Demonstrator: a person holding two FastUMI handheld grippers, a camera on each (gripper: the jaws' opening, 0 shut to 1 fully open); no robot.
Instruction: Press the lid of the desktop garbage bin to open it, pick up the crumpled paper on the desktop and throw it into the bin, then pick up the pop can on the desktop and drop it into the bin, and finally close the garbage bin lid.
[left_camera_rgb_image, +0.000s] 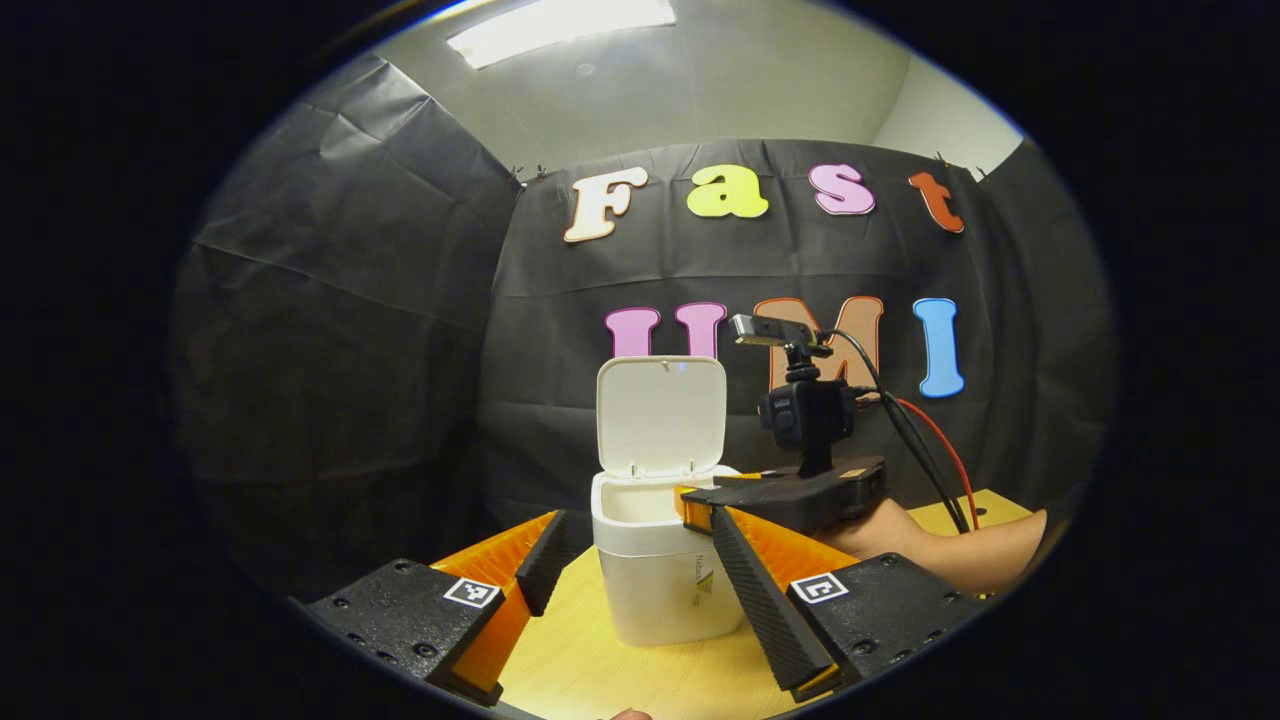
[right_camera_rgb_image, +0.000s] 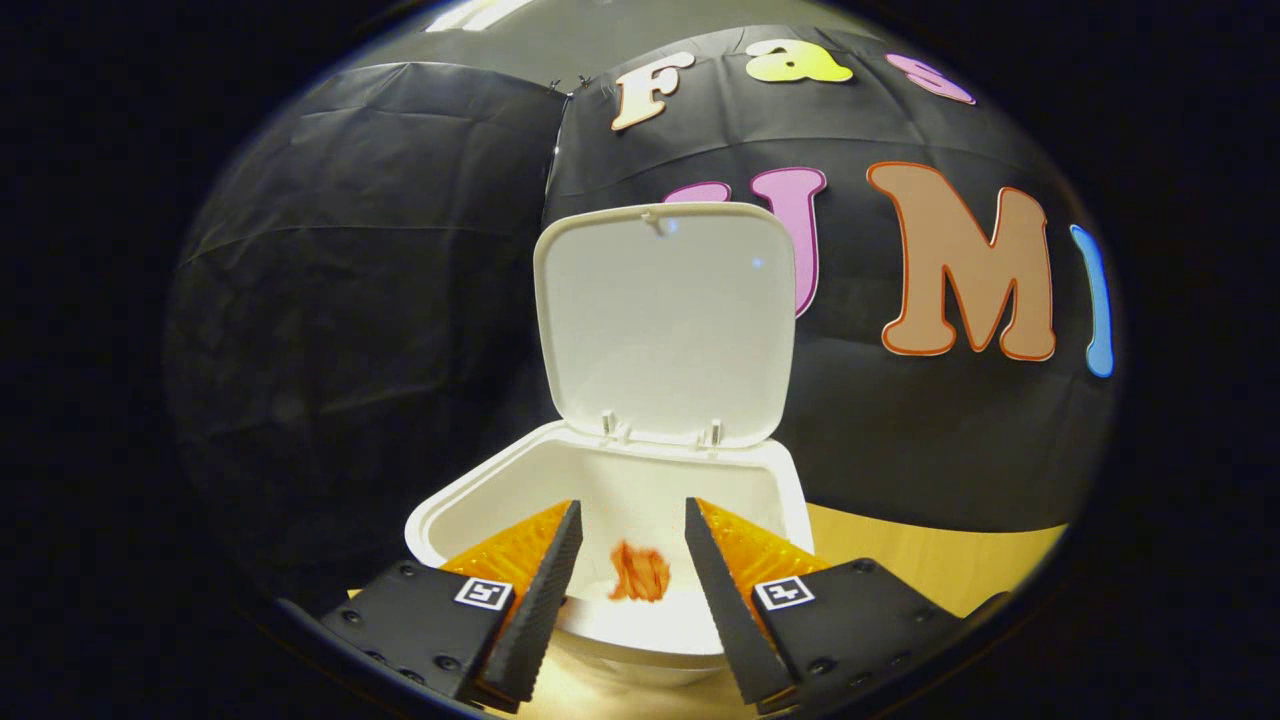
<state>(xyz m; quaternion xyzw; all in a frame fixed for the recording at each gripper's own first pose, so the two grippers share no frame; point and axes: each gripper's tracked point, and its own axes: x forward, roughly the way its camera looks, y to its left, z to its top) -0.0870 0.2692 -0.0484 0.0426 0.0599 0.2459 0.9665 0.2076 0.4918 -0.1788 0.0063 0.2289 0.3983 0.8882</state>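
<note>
1. left gripper view: at the far left, the booth's black cloth wall (left_camera_rgb_image: 330, 300) hangs in creases, and a ceiling light (left_camera_rgb_image: 560, 25) glows above it.
2. the left tool (left_camera_rgb_image: 640, 570) shows at the bottom with its two fingers spread wide and nothing between them; it is open and hovers above the table (left_camera_rgb_image: 620, 680), a pale wooden surface.
3. between those fingers, farther off, stands the white garbage bin (left_camera_rgb_image: 655, 580) on the table, upright, with its lid (left_camera_rgb_image: 660, 415) swung up and standing nearly vertical at the back edge.
4. just right of the bin's rim, the right tool (left_camera_rgb_image: 700, 505) reaches over the open mouth from the right, carried by a hand (left_camera_rgb_image: 900, 535) and bare forearm; a small camera (left_camera_rgb_image: 805, 410) rides on top of it, with black and red cables (left_camera_rgb_image: 925, 440) trailing away to the right.
5. right gripper view: the cloth wall (right_camera_rgb_image: 350, 300) again takes the left side.
6. the right tool (right_camera_rgb_image: 630, 570) is at the bottom, fingers apart and holding nothing; it is open, poised directly over the bin's mouth.
7. the bin (right_camera_rgb_image: 470, 500) sits close below, its lid (right_camera_rgb_image: 665, 320) upright behind the opening.
8. between the fingers, down inside the bin, a blurred orange-red thing (right_camera_rgb_image: 638, 573) shows against the white interior; i cannot tell from this blur whether it is the pop can.
9. to the right of the bin, a strip of the table (right_camera_rgb_image: 900, 560) shows.
</note>
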